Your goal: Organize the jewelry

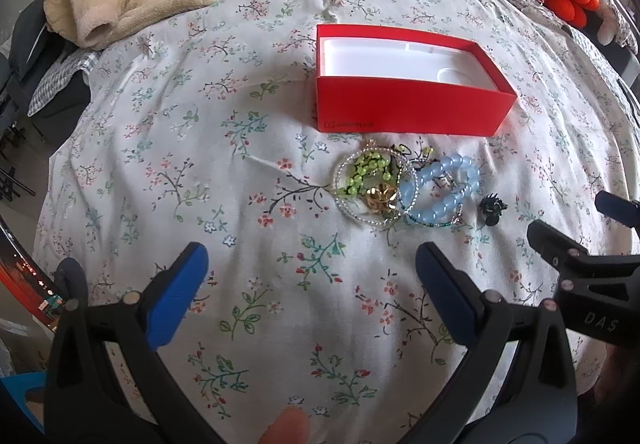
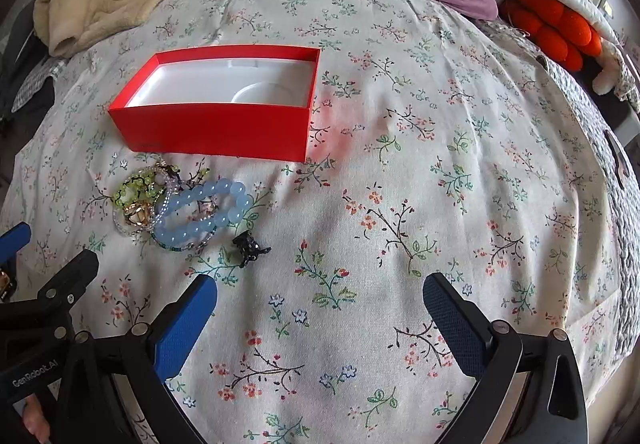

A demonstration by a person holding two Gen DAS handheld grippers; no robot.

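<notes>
The left claw (image 1: 312,268) hangs wide open over the flowery bed sheet (image 1: 200,163), and it holds nothing. The right claw (image 2: 320,296) is wide open too, with nothing between its blue fingers (image 2: 184,328). Neither one touches the jewelry.

The jewelry sits in one little pile on the bed, just in front of the red box (image 1: 404,107). There is a blue bead bracelet (image 1: 452,183), a green bead bracelet (image 1: 364,171), a gold piece (image 1: 380,197) and some thin clear bead rings, all lying on top of each other. They look tangled, but I can't be sure from here. A small black hair clip (image 1: 491,208) lies just beside the pile, on its own.

The box is open and has nothing in it yet.

To do this well, I think a claw should come down slowly on one piece only. The hair clip or the blue bracelet looks easiest. Pinch it gently, lift it straight up, and check that nothing else comes along.
</notes>
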